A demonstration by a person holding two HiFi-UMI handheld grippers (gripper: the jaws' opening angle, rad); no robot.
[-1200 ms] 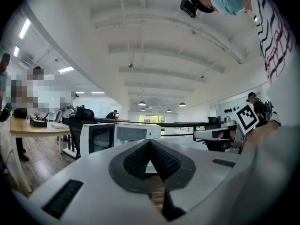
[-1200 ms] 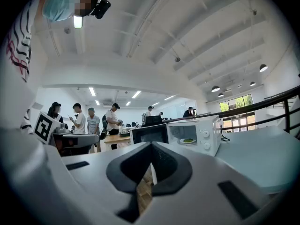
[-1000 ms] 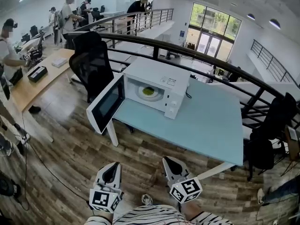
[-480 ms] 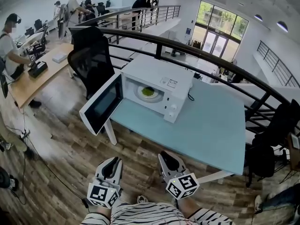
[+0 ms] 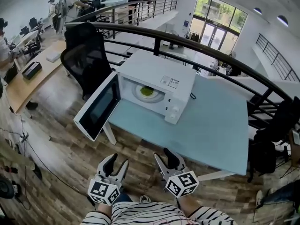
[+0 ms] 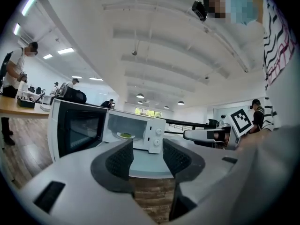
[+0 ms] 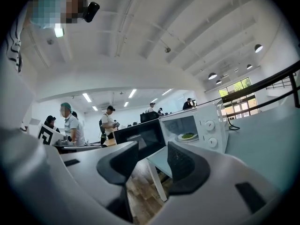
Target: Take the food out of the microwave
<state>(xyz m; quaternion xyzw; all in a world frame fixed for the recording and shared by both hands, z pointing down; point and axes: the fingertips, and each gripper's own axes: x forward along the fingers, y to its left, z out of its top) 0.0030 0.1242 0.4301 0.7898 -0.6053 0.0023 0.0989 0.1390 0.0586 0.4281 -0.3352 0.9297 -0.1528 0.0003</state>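
A white microwave [image 5: 159, 76] stands on the pale blue table [image 5: 211, 125] with its door [image 5: 96, 108] swung wide to the left. Inside it lies a plate of green food [image 5: 146, 92], which also shows in the left gripper view as the plate [image 6: 125, 135] and in the right gripper view as the plate [image 7: 188, 136]. My left gripper [image 5: 117, 163] [image 6: 146, 156] and right gripper [image 5: 164, 157] [image 7: 152, 161] hover over the wooden floor, short of the table's near edge. Both pairs of jaws are opening, with nothing between them.
A black office chair [image 5: 86, 55] stands behind the open door, and a dark railing [image 5: 187, 46] runs behind the table. Another black chair [image 5: 276, 121] stands at the right. Several people work at wooden desks [image 5: 28, 78] at the far left.
Both grippers' jaws were shut and now stand apart. Both grippers and the head view have moved closer to the table and microwave.
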